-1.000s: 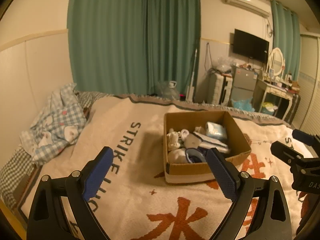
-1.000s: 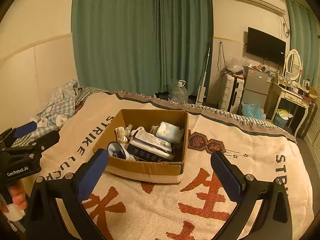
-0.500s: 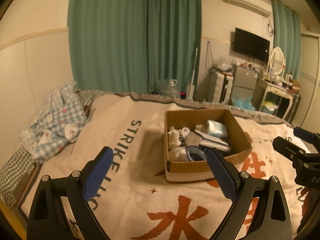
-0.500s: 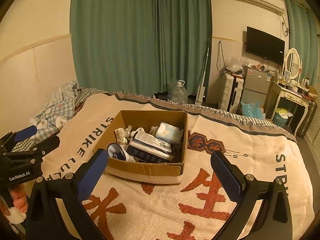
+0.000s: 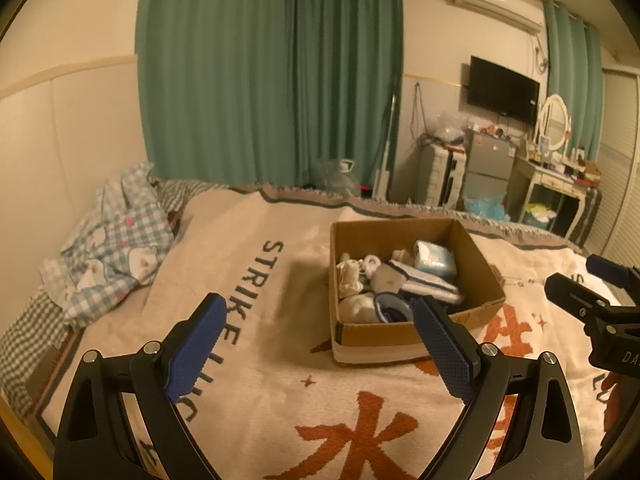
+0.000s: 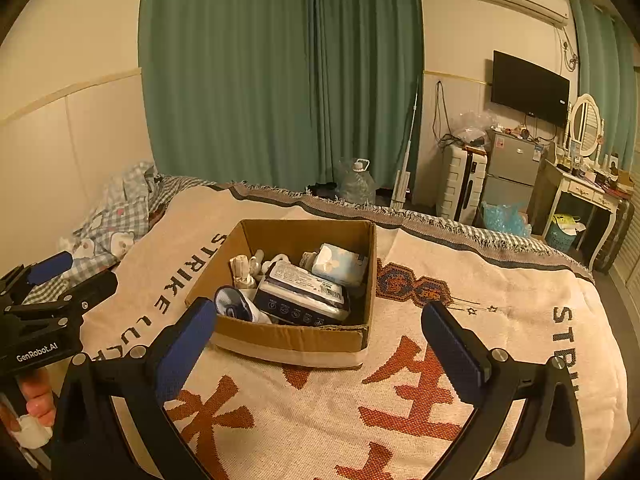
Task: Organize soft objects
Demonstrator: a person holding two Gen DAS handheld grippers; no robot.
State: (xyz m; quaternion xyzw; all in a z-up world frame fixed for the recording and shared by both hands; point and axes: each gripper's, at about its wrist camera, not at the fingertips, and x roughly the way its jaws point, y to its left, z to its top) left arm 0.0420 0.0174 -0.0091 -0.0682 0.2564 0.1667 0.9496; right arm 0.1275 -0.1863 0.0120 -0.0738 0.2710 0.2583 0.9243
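Observation:
An open cardboard box (image 5: pixel 486 276) (image 6: pixel 296 340) stands on the bed's printed blanket. In it lie white socks (image 5: pixel 350 280), a blue-rimmed sock (image 6: pixel 232 306), a dark wipes pack (image 6: pixel 304 294) and a light blue tissue pack (image 5: pixel 434 262) (image 6: pixel 340 264). My left gripper (image 5: pixel 320 344) is open and empty, held above the blanket in front of the box. My right gripper (image 6: pixel 320 344) is open and empty, also short of the box, on its other side. Each gripper shows at the edge of the other's view.
A crumpled blue checked cloth (image 5: pixel 112 252) lies at the bed's left edge by the wall. Beyond the bed's far end stand green curtains, a water jug (image 6: pixel 356 184), a suitcase, a small fridge and a dressing table (image 6: pixel 588 192).
Both views have shifted only slightly; the box looks a touch closer. Both grippers stay open and empty.

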